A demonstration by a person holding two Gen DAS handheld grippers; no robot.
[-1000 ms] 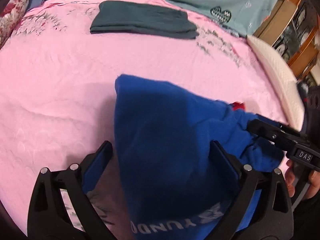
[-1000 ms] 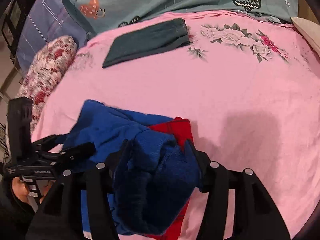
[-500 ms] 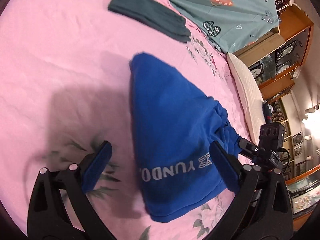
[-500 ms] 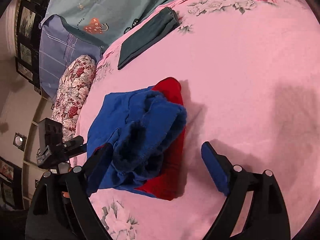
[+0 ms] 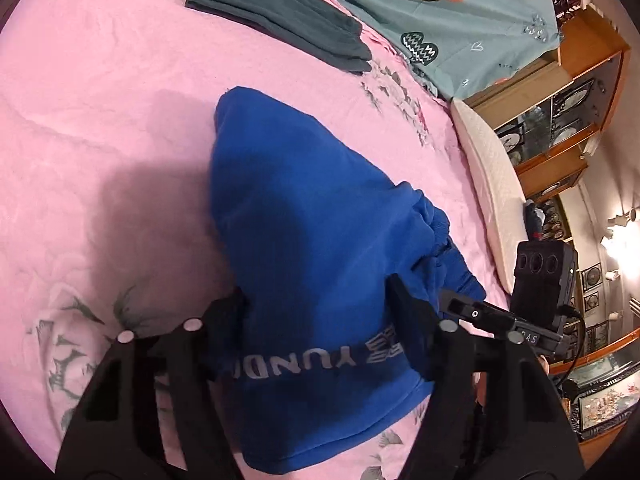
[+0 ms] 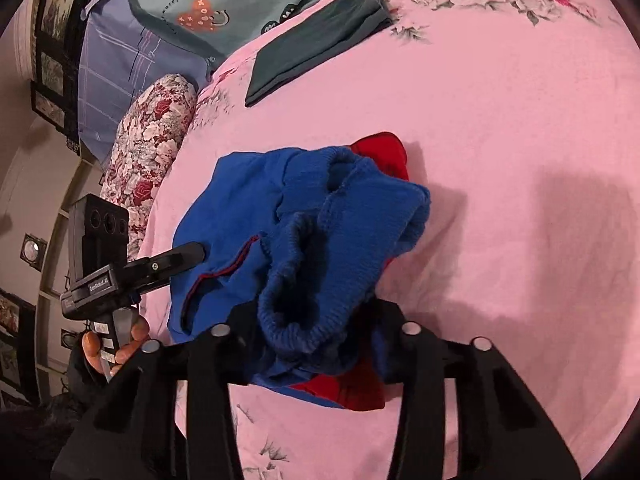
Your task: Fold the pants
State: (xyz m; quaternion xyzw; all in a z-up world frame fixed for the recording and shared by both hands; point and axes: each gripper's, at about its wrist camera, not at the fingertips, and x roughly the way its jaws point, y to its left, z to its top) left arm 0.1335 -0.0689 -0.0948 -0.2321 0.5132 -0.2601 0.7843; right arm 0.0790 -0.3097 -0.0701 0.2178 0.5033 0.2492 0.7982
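Observation:
The blue pants lie in a folded bundle on the pink bed sheet, grey lettering on the near edge. My left gripper is closing; its fingers press on that lettered edge from both sides. In the right wrist view the pants show a ribbed blue cuff bunched on top and a red part underneath. My right gripper is closing too, pads squeezing the ribbed cuff. Each gripper shows in the other's view: the right one, the left one.
A folded dark green garment lies further back on the sheet. A teal blanket covers the far end. A white pillow and a wooden cabinet stand at the right, a floral pillow at the left.
Both grippers opened wide off the pants and drew back, then came down again. Their fingers have now narrowed around the bundle, left on the lettered edge, right on the ribbed cuff.

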